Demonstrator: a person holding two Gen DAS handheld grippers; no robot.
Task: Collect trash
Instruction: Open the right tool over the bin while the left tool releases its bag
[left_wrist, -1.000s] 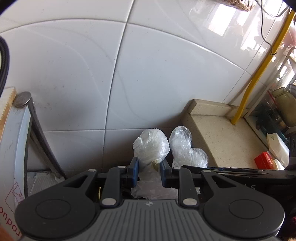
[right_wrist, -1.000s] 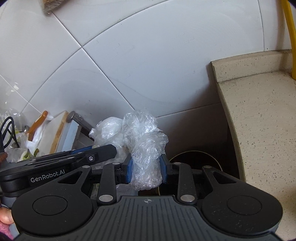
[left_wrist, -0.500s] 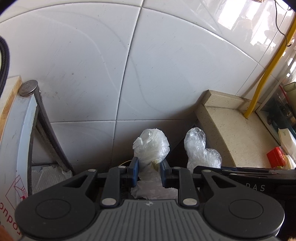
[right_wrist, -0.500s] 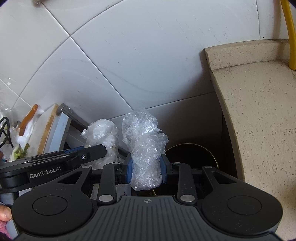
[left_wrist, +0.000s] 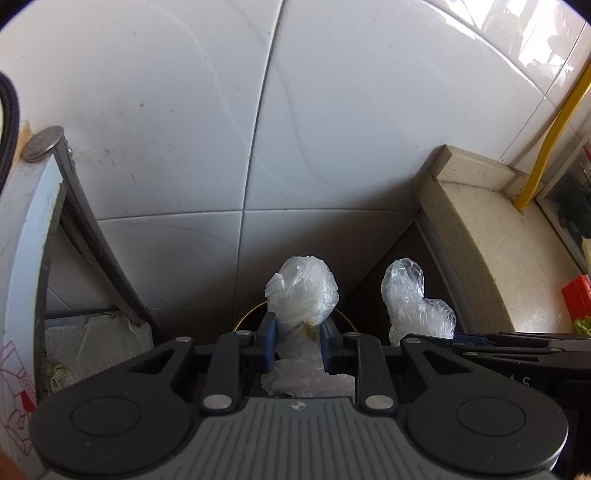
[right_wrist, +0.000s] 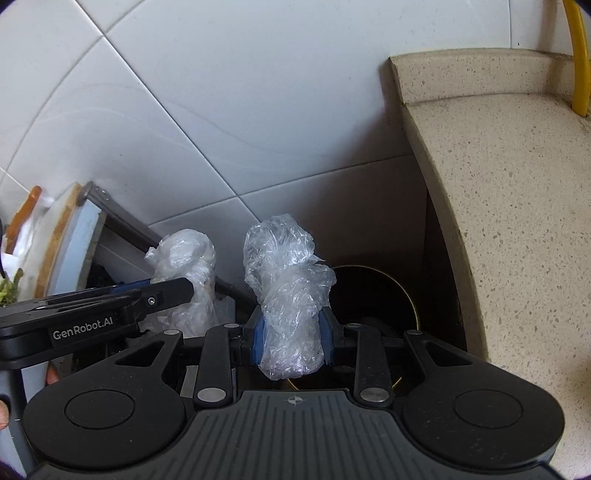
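My left gripper (left_wrist: 297, 332) is shut on a crumpled whitish plastic bag (left_wrist: 303, 291), held upright over the gold rim of a dark round bin (left_wrist: 243, 317). My right gripper (right_wrist: 291, 332) is shut on a crumpled clear plastic bag (right_wrist: 286, 273), just left of the same bin's dark opening (right_wrist: 373, 295). Each gripper shows in the other's view: the right one with its clear bag (left_wrist: 413, 295) at the left view's right, the left one with its whitish bag (right_wrist: 184, 266) at the right view's left. The two bags are apart.
The bin sits in a narrow gap below a white tiled wall (left_wrist: 332, 129). A speckled beige counter (right_wrist: 498, 184) borders the right, with a yellow pipe (left_wrist: 550, 136) behind it. A white appliance edge with a black seal (left_wrist: 85, 236) borders the left.
Both grippers have moved down toward the gap with their bags still held. The bags have drawn apart, and the bin's opening now shows more fully.
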